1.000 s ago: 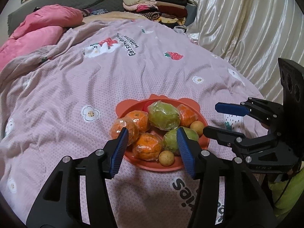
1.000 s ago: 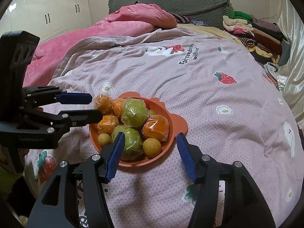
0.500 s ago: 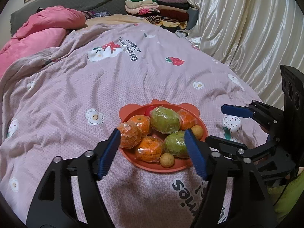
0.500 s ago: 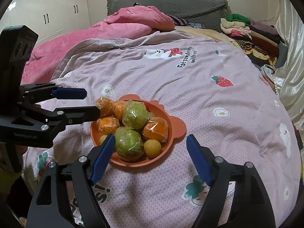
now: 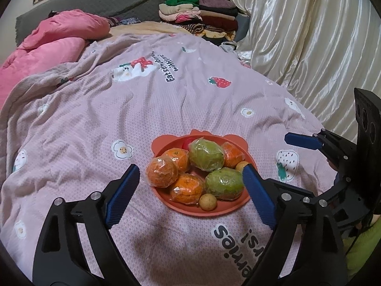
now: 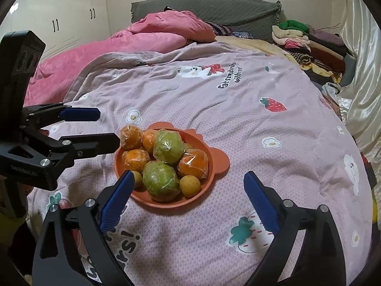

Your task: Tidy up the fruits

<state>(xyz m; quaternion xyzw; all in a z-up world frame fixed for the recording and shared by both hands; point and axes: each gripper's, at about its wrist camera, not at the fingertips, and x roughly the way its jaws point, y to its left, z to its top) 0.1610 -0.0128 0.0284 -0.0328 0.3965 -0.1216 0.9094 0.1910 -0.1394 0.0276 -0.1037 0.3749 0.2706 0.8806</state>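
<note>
Orange plate (image 5: 209, 211) piled with fruit, parked on a pinkish-lilac bedspread (image 5: 95, 124) printed with strawberries, flowers and lettering. On the plate: four wrapped oranges, e.g. the one at its left edge (image 5: 162, 172), two wrapped green fruits, one up top (image 5: 206, 151) and one lower down (image 5: 224, 184), plus a couple of small yellowish round ones, one right at the near rim (image 5: 208, 201). Something red poking out behind the top green fruit, too hidden to identify. Left gripper (image 5: 190, 190) spread wide, blue pads either side of the plate in its own view, nothing pinched. Right gripper (image 6: 188, 196) also spread wide and empty, left pad overlapping the plate's near-left rim in its own view, right pad over bare bedspread; contact with the plate impossible to tell. Both just hovering near the plate from opposite sides. Further back: crumpled pink duvet (image 6: 166, 33), grey headboard (image 6: 207, 12), stack of folded clothes (image 5: 202, 16), shiny cream curtain (image 5: 309, 35) along the right, white wardrobe doors (image 6: 59, 16) on the left.
</note>
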